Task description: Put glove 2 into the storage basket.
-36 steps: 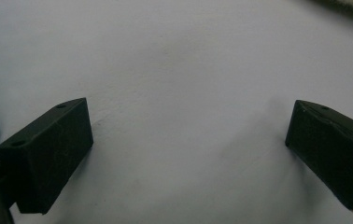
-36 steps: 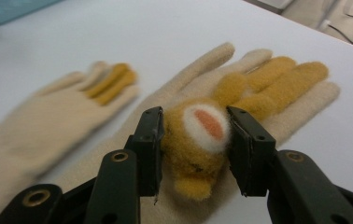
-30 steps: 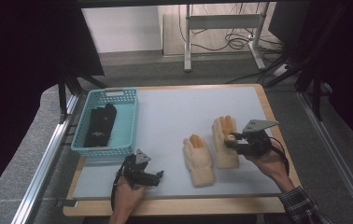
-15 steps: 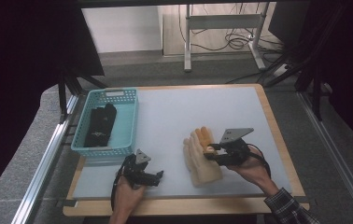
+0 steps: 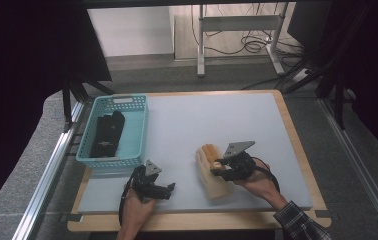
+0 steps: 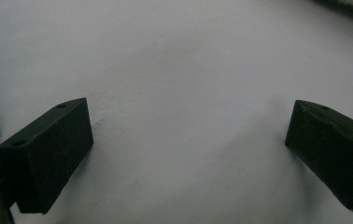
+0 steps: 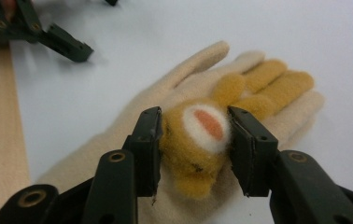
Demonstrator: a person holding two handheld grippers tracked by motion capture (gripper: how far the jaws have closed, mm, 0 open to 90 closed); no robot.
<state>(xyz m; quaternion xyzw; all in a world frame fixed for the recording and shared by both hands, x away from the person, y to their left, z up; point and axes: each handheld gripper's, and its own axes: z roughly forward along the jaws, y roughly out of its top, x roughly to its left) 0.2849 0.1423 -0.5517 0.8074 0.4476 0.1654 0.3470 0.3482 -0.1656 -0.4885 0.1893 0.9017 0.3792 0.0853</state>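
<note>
Gloves at lower centre-right of the high view: a cream glove (image 5: 215, 181) lies flat on the pale surface (image 5: 202, 120), and a second, yellow-tipped glove (image 7: 198, 140) sits on top of it. In the right gripper view the upper glove shows a white patch with an orange oval, bunched up directly between the two jaws; its yellow fingers (image 7: 277, 81) extend toward the upper right of that frame, over the cream palm.

Right hand-held gripper (image 5: 227, 165): jaws closed partway, pressing the bunched fabric of the yellow-tipped glove from both sides. The cream glove below is not between the jaws.

Left hand-held gripper (image 5: 163, 189): low on the surface at lower centre-left of the high view, well apart from the gloves. In the left gripper view its jaws stand wide, nothing between them, bare surface beyond.

Blue basket (image 5: 93, 152) at middle left of the high view, just above the left hand-held gripper, with a dark item (image 5: 108, 131) lying inside it.
</note>
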